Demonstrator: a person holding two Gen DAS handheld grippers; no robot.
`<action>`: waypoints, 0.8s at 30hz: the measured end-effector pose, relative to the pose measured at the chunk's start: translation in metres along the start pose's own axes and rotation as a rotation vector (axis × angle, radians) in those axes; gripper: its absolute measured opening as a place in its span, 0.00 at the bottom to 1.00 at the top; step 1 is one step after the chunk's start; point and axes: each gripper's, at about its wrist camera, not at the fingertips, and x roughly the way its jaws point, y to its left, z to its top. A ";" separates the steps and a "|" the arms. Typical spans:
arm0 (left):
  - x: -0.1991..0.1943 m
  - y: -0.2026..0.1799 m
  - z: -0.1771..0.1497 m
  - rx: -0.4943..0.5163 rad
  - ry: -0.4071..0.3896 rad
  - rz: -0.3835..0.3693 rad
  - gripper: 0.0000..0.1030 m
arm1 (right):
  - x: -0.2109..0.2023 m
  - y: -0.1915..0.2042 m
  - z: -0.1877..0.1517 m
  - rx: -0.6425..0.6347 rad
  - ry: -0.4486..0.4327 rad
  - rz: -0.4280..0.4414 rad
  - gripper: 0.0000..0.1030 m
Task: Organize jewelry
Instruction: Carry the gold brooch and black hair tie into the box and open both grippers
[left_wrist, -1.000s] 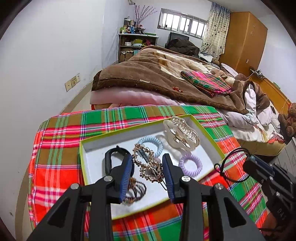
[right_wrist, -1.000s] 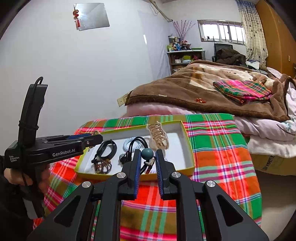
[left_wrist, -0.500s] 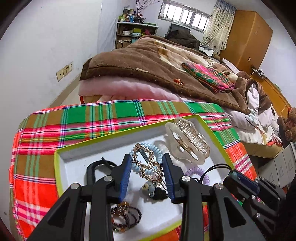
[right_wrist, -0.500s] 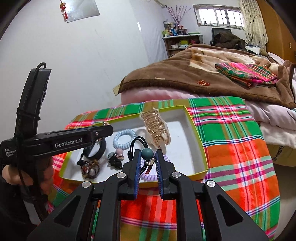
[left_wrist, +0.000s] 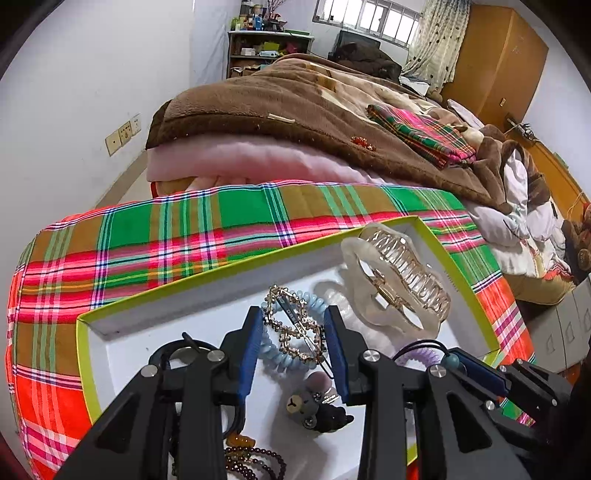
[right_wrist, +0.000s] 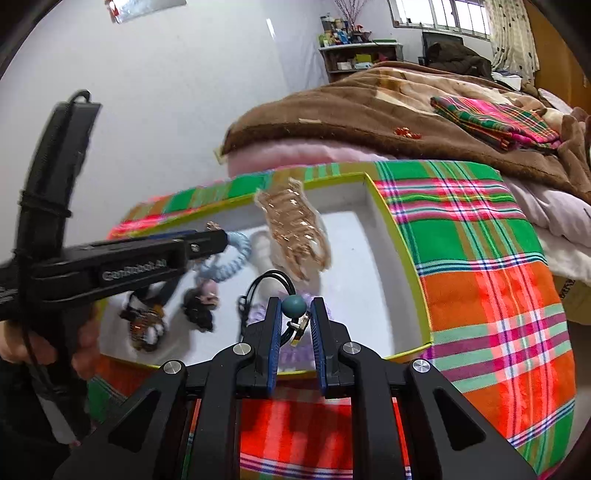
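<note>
Held clip (left_wrist: 293, 328) clamped in left gripper (left_wrist: 293, 343), bead tie (right_wrist: 294, 306) pinched in right gripper (right_wrist: 294, 321), both above tray (left_wrist: 83, 354); needed lowering onto bare floor before release

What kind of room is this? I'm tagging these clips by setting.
A lived-in bedroom, most likely: a bed with a brown blanket, a wooden wardrobe by the curtained window, and a cluttered shelf.
</note>
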 end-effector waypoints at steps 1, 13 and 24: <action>0.001 0.000 0.000 -0.003 0.003 0.001 0.35 | 0.000 0.000 0.000 -0.003 0.003 -0.001 0.16; 0.003 -0.002 0.000 0.004 0.008 0.014 0.35 | 0.005 0.007 0.003 -0.051 0.026 -0.057 0.16; 0.006 -0.003 0.000 0.000 0.016 0.015 0.39 | 0.005 0.009 0.003 -0.063 0.029 -0.070 0.16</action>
